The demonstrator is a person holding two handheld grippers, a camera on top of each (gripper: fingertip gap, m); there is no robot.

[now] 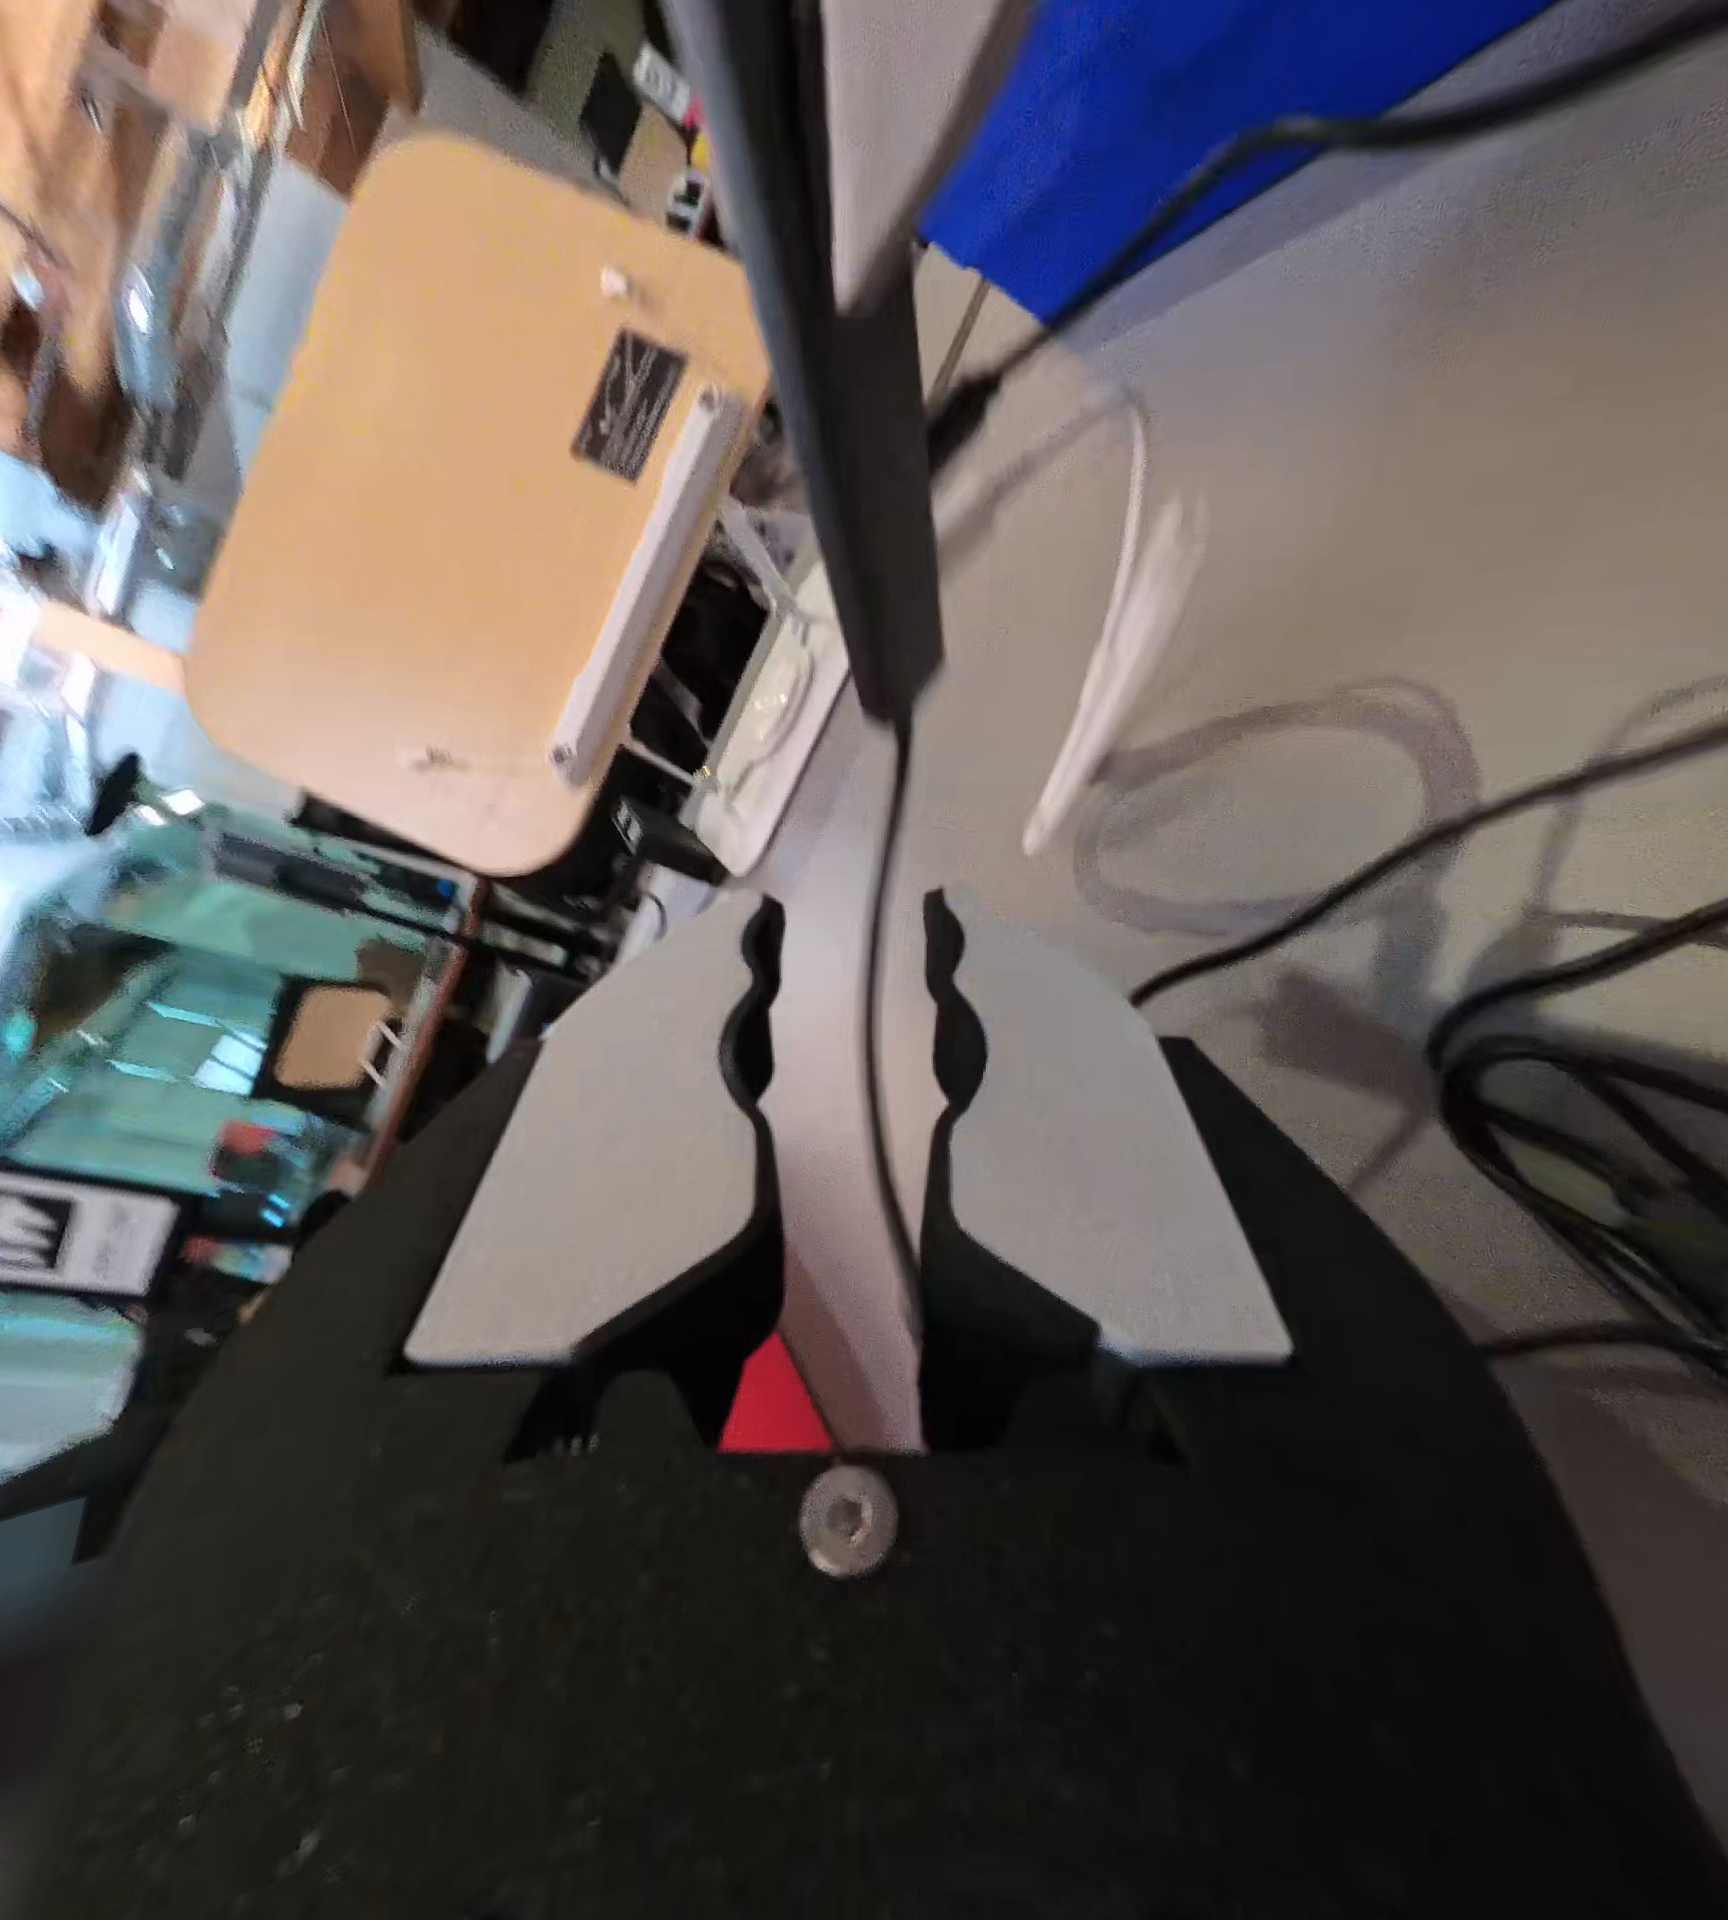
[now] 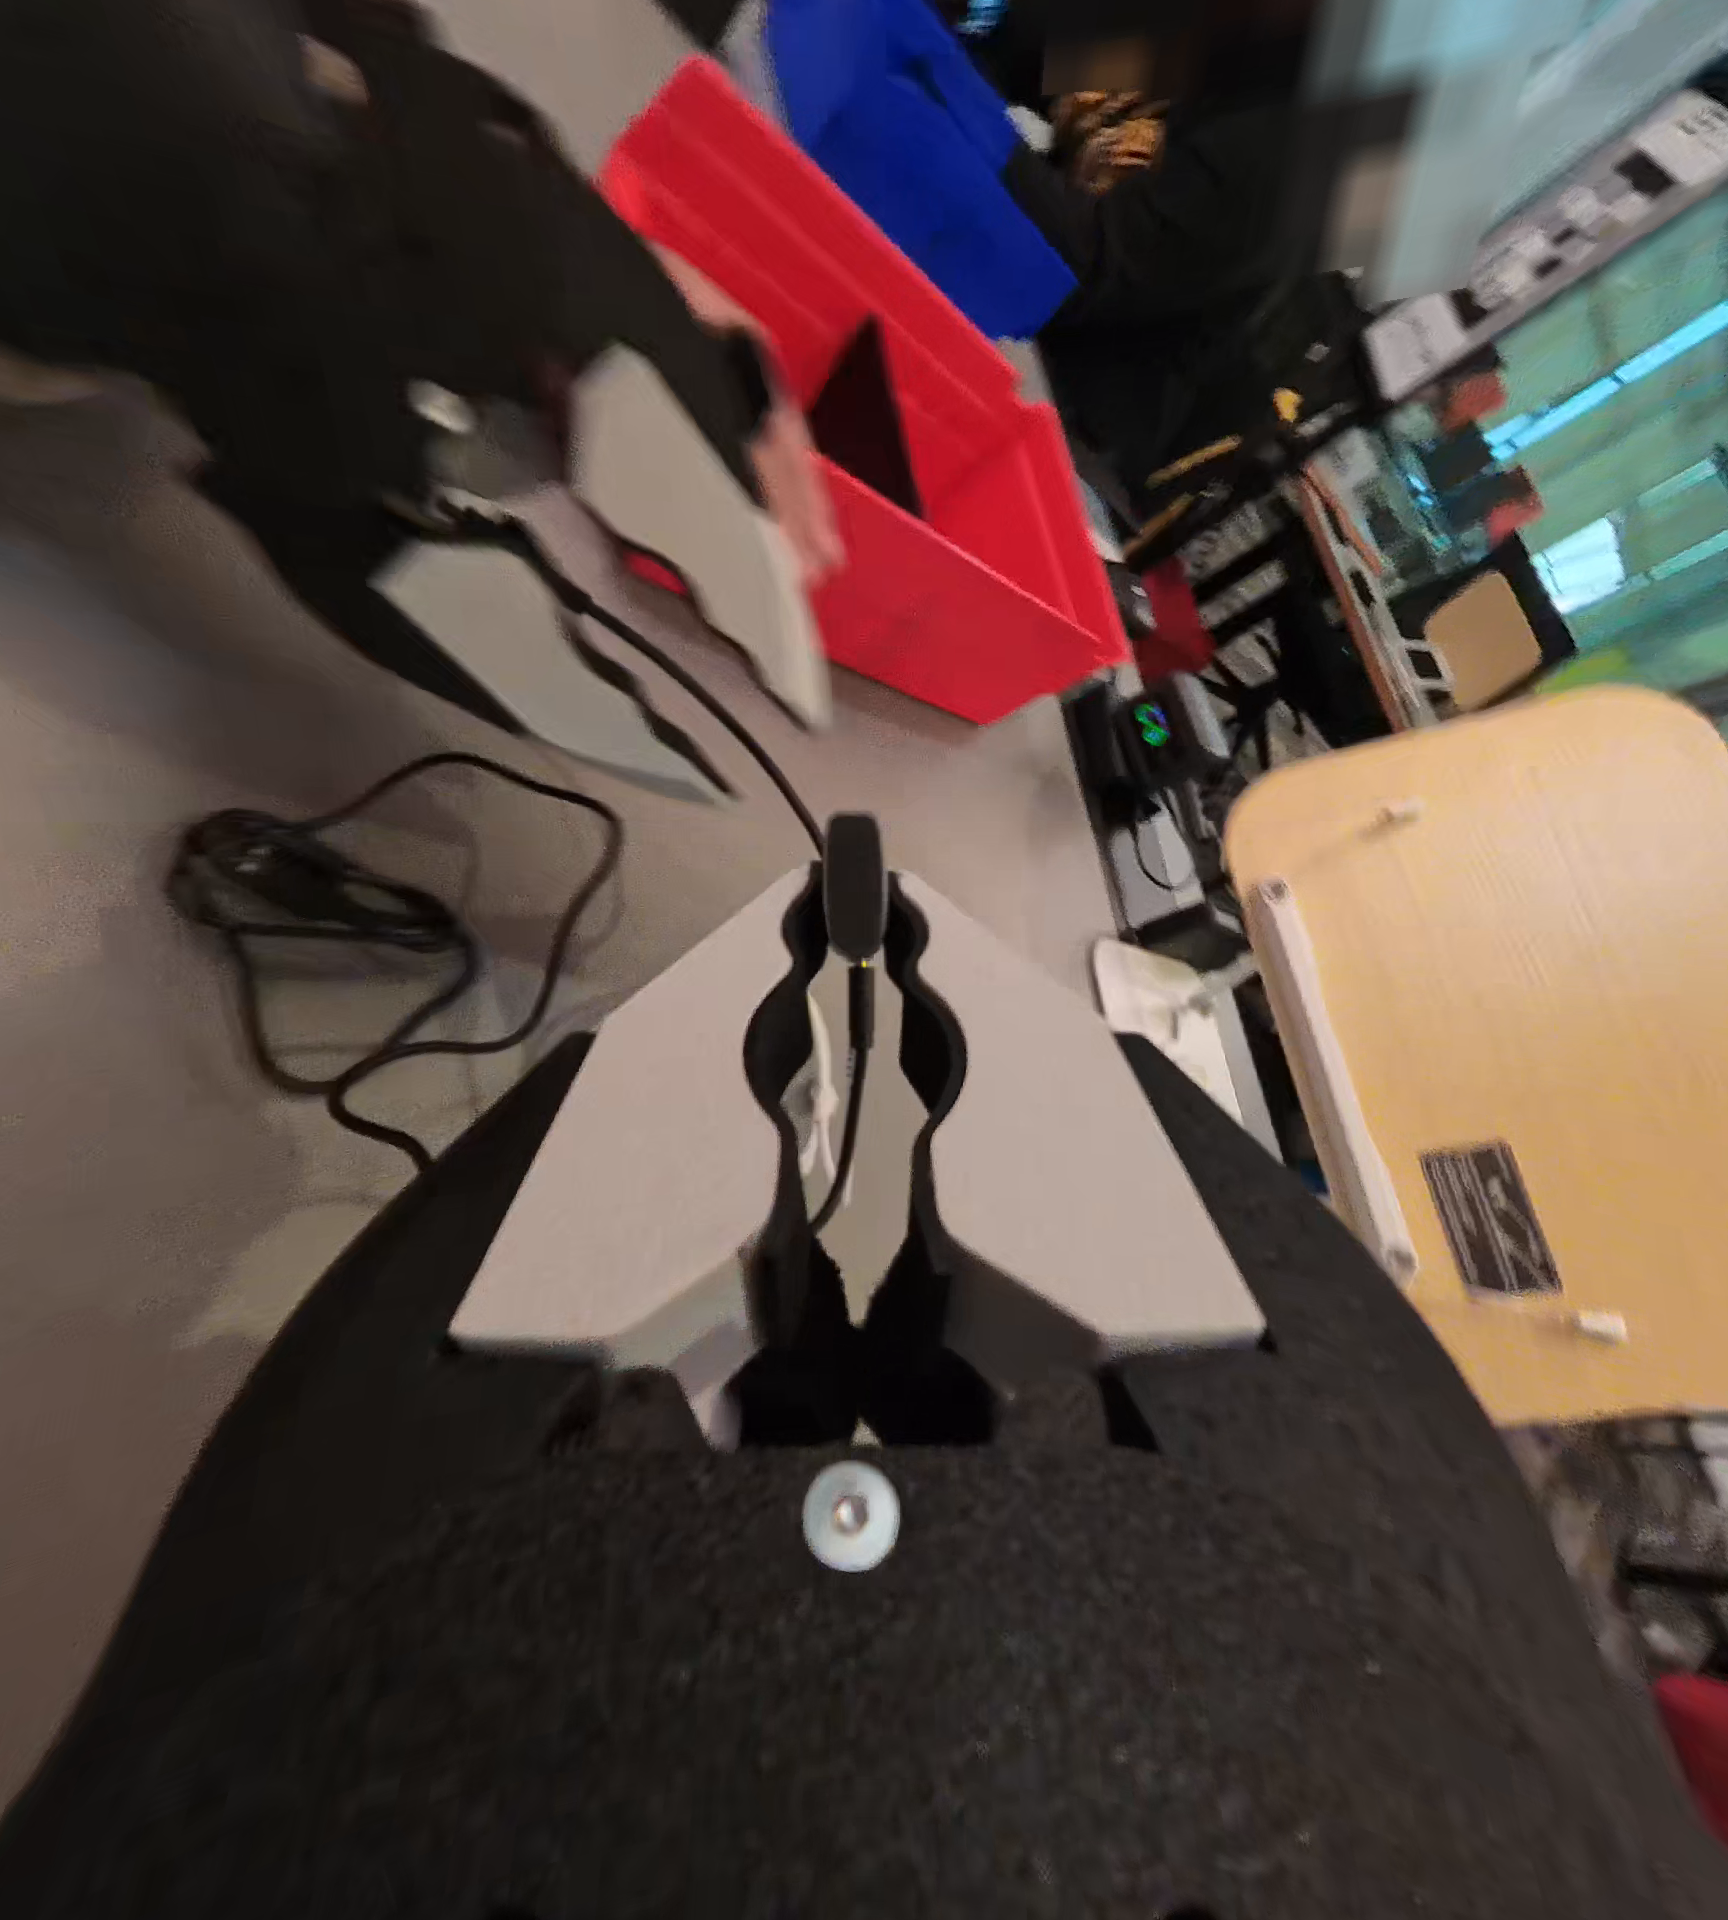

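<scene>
My right gripper (image 2: 855, 883) is shut on a black plug (image 2: 853, 868), which stands out past its fingertips. A thin black cable (image 2: 694, 686) runs from the plug up and left, into the gap of my left gripper (image 2: 766, 753). In the left wrist view, my left gripper (image 1: 852, 914) is open with a narrow gap. The same cable (image 1: 881, 1039) runs lengthwise between its fingers, apparently without being pinched. The cable's far end meets a long, dark, blurred shape (image 1: 870, 468). Both grippers hover over a grey table (image 2: 60, 831).
A red bin (image 2: 943, 582) and a blue bin (image 2: 912, 156) stand on the table behind the left gripper. A coil of black cable (image 2: 320, 894) lies at the left, with white and clear cables (image 1: 1120, 644) nearby. A wooden chair (image 2: 1566, 1039) stands beyond the table edge. Tip to tip, the grippers are about 9 centimetres apart.
</scene>
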